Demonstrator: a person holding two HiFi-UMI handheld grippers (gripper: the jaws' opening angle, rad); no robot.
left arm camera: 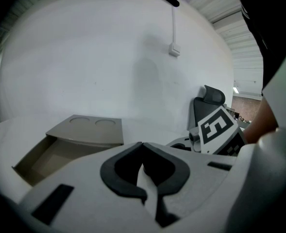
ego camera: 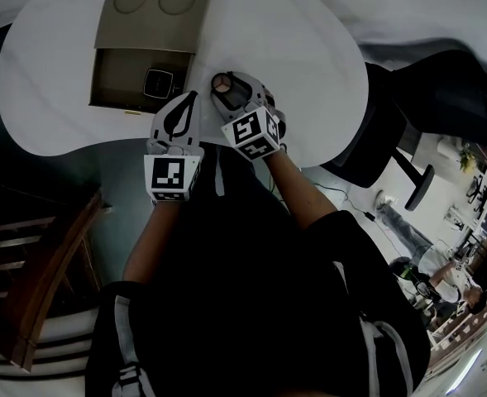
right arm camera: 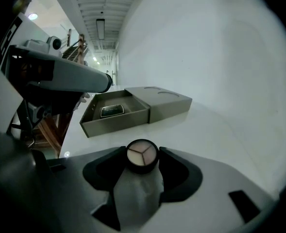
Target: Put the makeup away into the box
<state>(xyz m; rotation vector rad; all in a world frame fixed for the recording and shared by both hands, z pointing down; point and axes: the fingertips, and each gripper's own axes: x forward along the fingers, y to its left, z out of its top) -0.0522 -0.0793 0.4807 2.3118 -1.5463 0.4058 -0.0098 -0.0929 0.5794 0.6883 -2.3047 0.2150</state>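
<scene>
A round makeup compact (right arm camera: 142, 155) with a three-part pale pan lies on the white table (ego camera: 309, 56). My right gripper (right arm camera: 142, 149) is shut on it, one black pad against each side. In the head view the same compact (ego camera: 223, 82) shows at the right gripper's (ego camera: 226, 88) tip, just right of the tan box (ego camera: 96, 77). The box stands open, its lid (ego camera: 154, 11) slid to the far side. A black rectangular compact (ego camera: 159, 82) lies inside the box. My left gripper (ego camera: 192, 98) is shut on nothing and points at the box's near right corner.
A black office chair (ego camera: 392, 131) stands off the table's right side. A wooden chair (ego camera: 53, 263) is at the lower left. The table's rounded front edge runs just beneath both hands. The right gripper's marker cube (left arm camera: 219, 127) fills the right of the left gripper view.
</scene>
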